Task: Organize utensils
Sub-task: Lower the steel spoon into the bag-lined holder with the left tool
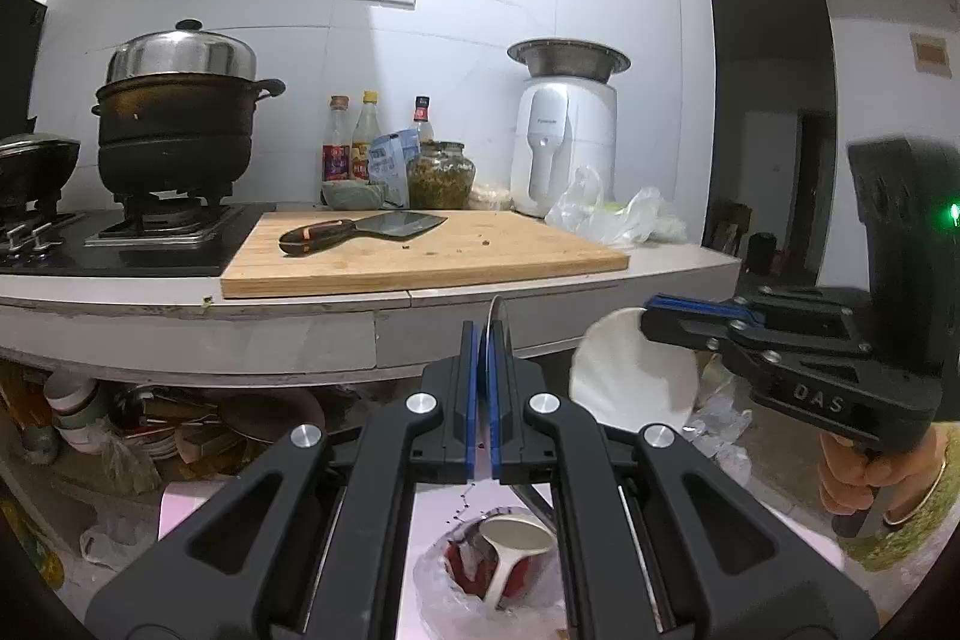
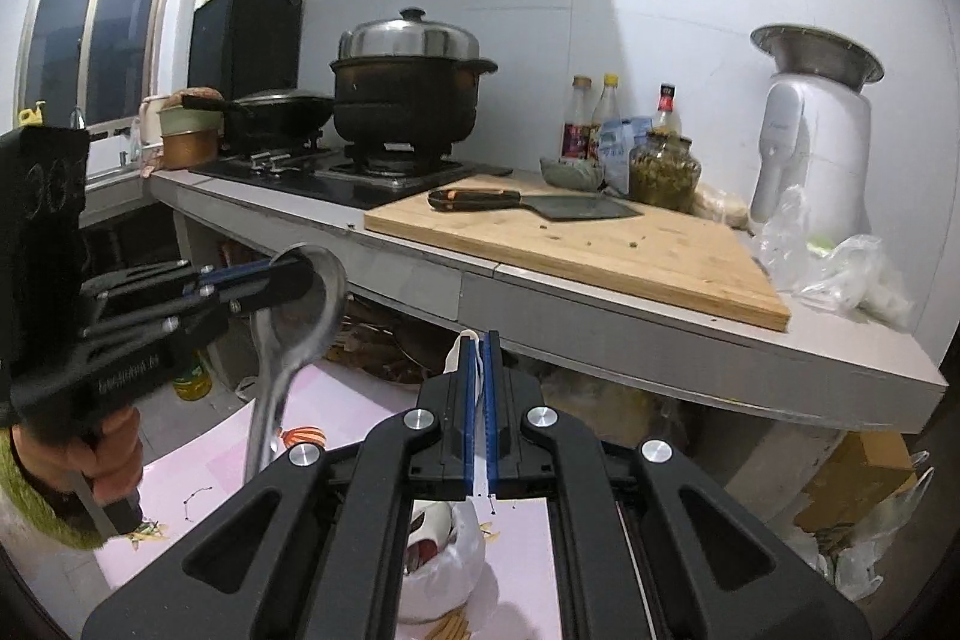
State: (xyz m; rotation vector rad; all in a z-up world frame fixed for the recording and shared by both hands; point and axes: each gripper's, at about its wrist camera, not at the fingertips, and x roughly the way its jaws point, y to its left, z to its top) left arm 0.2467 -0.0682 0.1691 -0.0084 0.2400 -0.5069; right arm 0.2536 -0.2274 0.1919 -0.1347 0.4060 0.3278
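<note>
My left gripper (image 1: 483, 334) is shut on the bowl of a large metal spoon (image 1: 500, 319), seen edge on between the blue pads. In the right wrist view the left gripper (image 2: 306, 274) shows at the left, and the metal spoon (image 2: 300, 316) hangs handle down from it. My right gripper (image 2: 478, 340) is shut on a white ladle-like utensil (image 2: 463, 343), of which a thin white edge shows between the pads. In the left wrist view the right gripper (image 1: 651, 319) holds the round white utensil (image 1: 624, 376) below the counter edge. A hand grips each handle.
The counter (image 1: 180, 292) carries a wooden cutting board (image 1: 420, 262) with a cleaver (image 1: 372, 229), a gas stove with black pots (image 1: 180, 130), bottles, a jar and a white appliance (image 1: 564, 142). Below lies a pink surface with a bagged red cup (image 1: 504, 562). Clutter fills the space under the counter.
</note>
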